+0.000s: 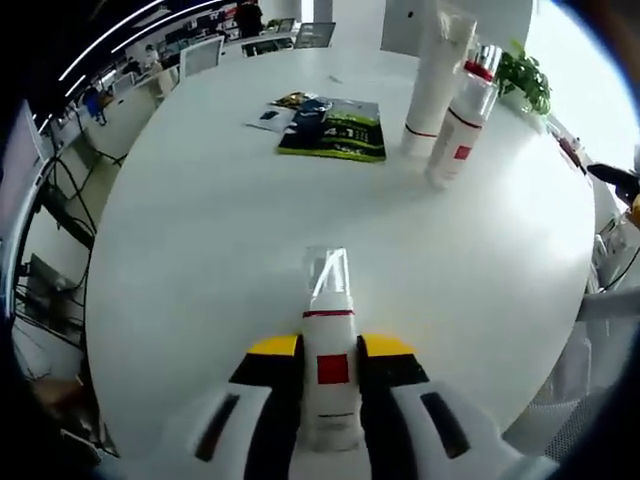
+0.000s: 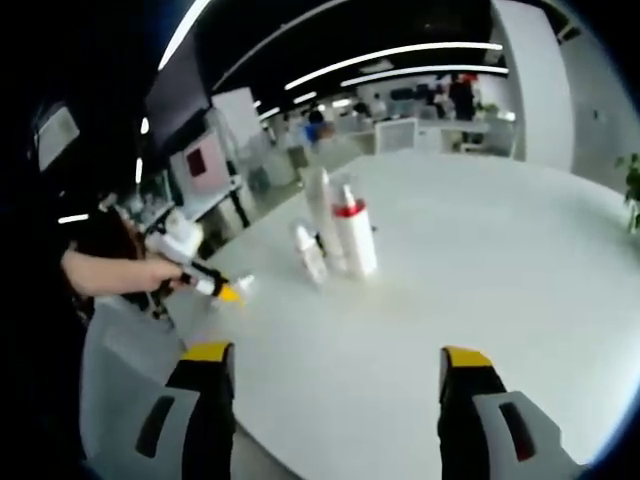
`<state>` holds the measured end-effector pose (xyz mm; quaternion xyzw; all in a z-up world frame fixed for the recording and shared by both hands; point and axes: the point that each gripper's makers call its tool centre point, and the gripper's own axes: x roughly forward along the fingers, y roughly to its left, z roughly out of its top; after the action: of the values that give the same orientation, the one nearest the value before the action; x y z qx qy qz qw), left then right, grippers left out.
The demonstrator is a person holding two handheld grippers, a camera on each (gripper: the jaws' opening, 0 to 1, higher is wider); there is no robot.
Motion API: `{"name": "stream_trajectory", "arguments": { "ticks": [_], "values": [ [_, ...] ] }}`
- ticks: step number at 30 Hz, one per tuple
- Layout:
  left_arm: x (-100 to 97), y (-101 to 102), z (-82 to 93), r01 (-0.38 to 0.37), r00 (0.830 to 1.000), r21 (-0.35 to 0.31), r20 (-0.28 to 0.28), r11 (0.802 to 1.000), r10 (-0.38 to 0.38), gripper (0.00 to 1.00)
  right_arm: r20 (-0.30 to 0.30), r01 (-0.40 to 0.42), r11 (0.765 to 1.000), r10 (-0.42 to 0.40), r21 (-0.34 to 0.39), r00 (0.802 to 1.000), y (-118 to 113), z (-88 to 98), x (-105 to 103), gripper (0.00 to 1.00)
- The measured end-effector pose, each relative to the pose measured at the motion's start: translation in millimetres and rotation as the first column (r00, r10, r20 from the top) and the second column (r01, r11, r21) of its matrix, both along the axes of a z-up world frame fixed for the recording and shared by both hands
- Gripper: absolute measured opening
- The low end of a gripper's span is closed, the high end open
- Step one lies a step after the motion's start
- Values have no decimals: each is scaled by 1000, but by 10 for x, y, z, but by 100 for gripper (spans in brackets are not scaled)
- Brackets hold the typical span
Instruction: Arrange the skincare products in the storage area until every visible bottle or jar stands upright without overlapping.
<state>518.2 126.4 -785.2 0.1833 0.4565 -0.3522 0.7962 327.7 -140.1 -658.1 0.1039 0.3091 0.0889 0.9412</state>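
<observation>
In the left gripper view, the left gripper [image 1: 330, 375] with its yellow-tipped black and white jaws is closed on a small white plastic bottle with a red square label and a clear cap [image 1: 329, 350]; the bottle lies between the two jaws and its clear cap points away from the camera, over the round white table [image 1: 200, 250]. At the far side of this table stand a tall white tube with a thin red line near its base [image 1: 432, 85] and, just beside it on the right, a white bottle with a red band and a clear cap [image 1: 460, 125], which looks tilted, perhaps only by the lens. To the left of these two lies a dark green and black magazine [image 1: 335, 130] flat on the table top. A green leafy plant [image 1: 525, 80] is at the far right edge. In the right gripper view, the right gripper [image 2: 335, 375] has its jaws wide apart with nothing between them, above the near part of the table. Further on the table stand three products close together: a small white bottle [image 2: 309, 253] on the left, the tall tube behind, and a white bottle with a red collar [image 2: 355, 240] on the right. At the left, a person's hand [image 2: 140, 275] holds the left gripper at the table edge.
</observation>
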Motion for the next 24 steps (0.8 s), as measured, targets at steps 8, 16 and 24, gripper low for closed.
{"name": "stream_trajectory", "arguments": {
  "ticks": [8,16,24],
  "values": [
    [6,-57,63,-15,1000,-67,6,998,15,22,10,4,1000,-4,-4,1000,-14,34,-18,85],
    [49,-156,406,-12,997,-160,70,987,23,22,37,-16,1000,16,-3,999,91,102,30,86],
    [13,-200,651,-4,994,-226,104,974,28,22,82,-27,999,25,30,996,263,201,120,85]
  ]
}}
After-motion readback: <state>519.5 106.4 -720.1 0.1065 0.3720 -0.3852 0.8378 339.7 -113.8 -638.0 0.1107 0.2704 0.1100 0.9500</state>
